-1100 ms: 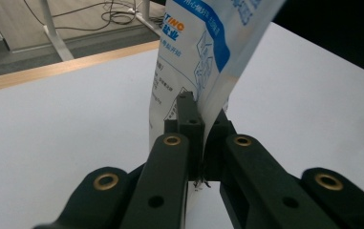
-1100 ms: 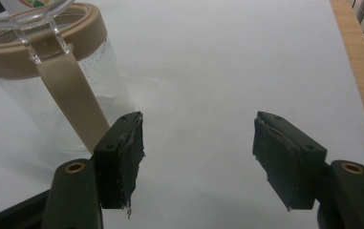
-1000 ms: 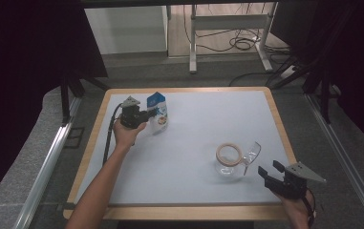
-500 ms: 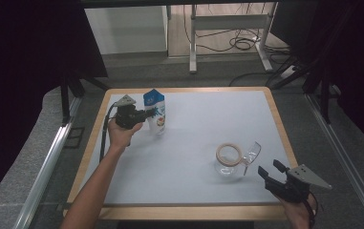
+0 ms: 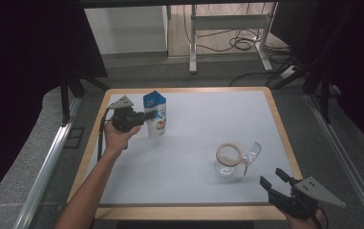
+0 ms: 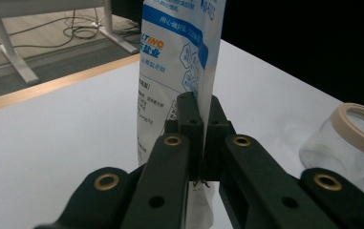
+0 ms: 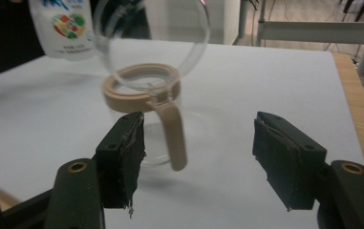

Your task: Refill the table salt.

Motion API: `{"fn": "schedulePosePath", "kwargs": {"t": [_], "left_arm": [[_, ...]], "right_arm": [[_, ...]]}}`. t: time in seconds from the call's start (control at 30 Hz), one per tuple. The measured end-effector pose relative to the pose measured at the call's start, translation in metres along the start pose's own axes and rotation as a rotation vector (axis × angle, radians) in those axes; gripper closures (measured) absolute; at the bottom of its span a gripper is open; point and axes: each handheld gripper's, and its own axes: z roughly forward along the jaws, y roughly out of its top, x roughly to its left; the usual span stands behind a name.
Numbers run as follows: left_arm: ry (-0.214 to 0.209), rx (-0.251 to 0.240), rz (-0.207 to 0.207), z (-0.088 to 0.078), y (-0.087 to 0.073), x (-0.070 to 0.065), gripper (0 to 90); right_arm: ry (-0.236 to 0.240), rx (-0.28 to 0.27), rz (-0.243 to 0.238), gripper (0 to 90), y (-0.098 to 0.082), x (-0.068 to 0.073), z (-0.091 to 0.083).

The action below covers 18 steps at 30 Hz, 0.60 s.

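Left gripper (image 6: 196, 143), jaws clamped on the salt pouch (image 6: 179, 62), carrying step; right gripper (image 7: 198, 162), jaws agape, needed to steady the open-lidded glass jar (image 7: 144, 95) ahead.

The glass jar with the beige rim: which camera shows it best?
The right gripper view: the jar sits close, lid flipped open, beige latch hanging. The high view shows it small; the left gripper view catches its rim at the edge.

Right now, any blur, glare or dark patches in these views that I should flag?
High view: dark surround, evenly lit white table, glass jar faint against it. Left gripper view: near jaws soft, print on the pouch readable. Right gripper view: jar's open lid blurred, pale latch clearer.
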Motion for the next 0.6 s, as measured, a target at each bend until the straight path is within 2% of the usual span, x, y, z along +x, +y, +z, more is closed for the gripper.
{"fn": "schedulePosePath", "kwargs": {"t": [0.1, 0.2, 0.4, 0.53, 0.6], "left_arm": [[-0.013, 0.003, 0.014, 0.0, 0.002, -0.006, 90.0], [-0.025, 0.008, 0.018, 0.0, 0.003, -0.009, 90.0], [-0.03, 0.011, 0.024, 0.001, 0.004, -0.013, 90.0], [-0.033, 0.01, 0.022, 0.001, 0.004, -0.013, 90.0], [-0.037, 0.01, 0.017, 0.0, 0.004, -0.014, 90.0]], "right_arm": [[0.013, -0.004, -0.034, 35.7, -0.001, 0.013, -0.009], [0.026, -0.005, -0.059, 35.7, -0.001, 0.02, -0.011], [0.077, -0.027, -0.054, 35.7, 0.007, 0.027, -0.01], [0.092, -0.058, -0.065, 35.7, 0.017, 0.033, -0.012], [0.12, -0.08, -0.061, 35.7, 0.024, 0.037, -0.013]]}}
